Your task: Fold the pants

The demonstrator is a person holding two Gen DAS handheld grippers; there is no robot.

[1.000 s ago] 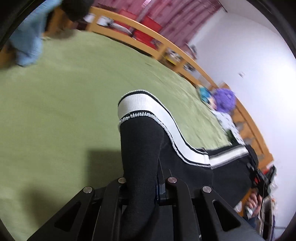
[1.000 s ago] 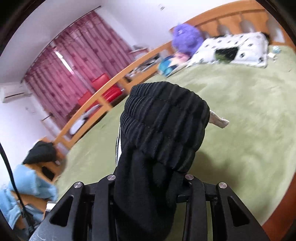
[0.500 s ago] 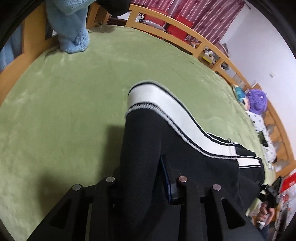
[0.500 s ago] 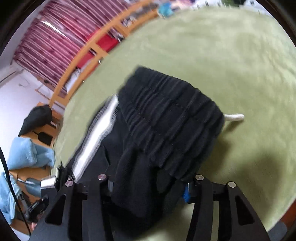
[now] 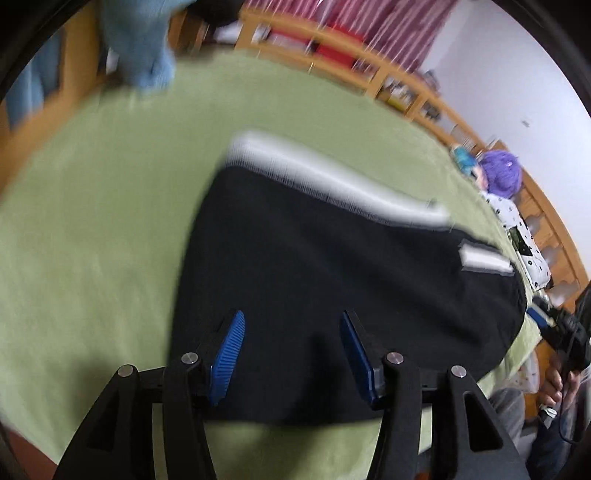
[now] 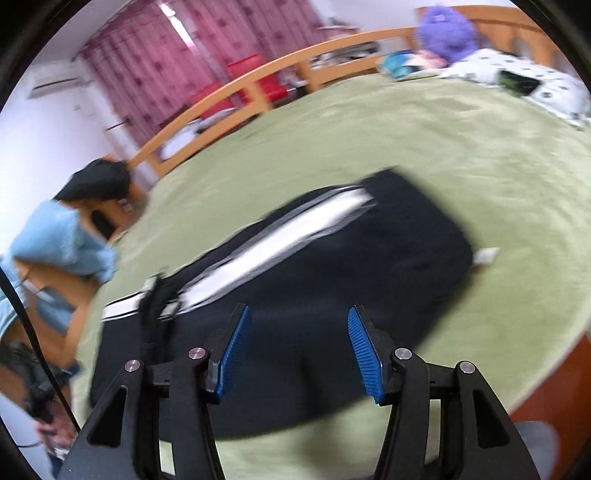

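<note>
- Here, left claw [image 5: 291, 350]: jaws spread wide, blue pads [image 5: 227, 354] bare and gripping nothing; it points forward and down over the near edge of the pants [image 5: 332, 280].
- Right claw [image 6: 299, 350]: likewise spread wide and holding nothing, its blue pads [image 6: 364, 354] apart above the black cloth; it is angled down toward the pants [image 6: 295, 280] from the bed's near side.
- Pants: black with a white side stripe [image 6: 280, 236], lying flat on the green bed [image 5: 92, 221], folded over on themselves; a white drawstring end [image 6: 485, 254] pokes out at one edge. Both views are motion-blurred, so finer folds cannot be made out.
- Surroundings: wooden bed rail [image 6: 236, 99], pink curtains [image 6: 155, 74], a purple plush [image 6: 447, 29] by a spotted pillow [image 6: 517, 81], and blue cloth [image 5: 144, 48] at the bed's far corner.
</note>
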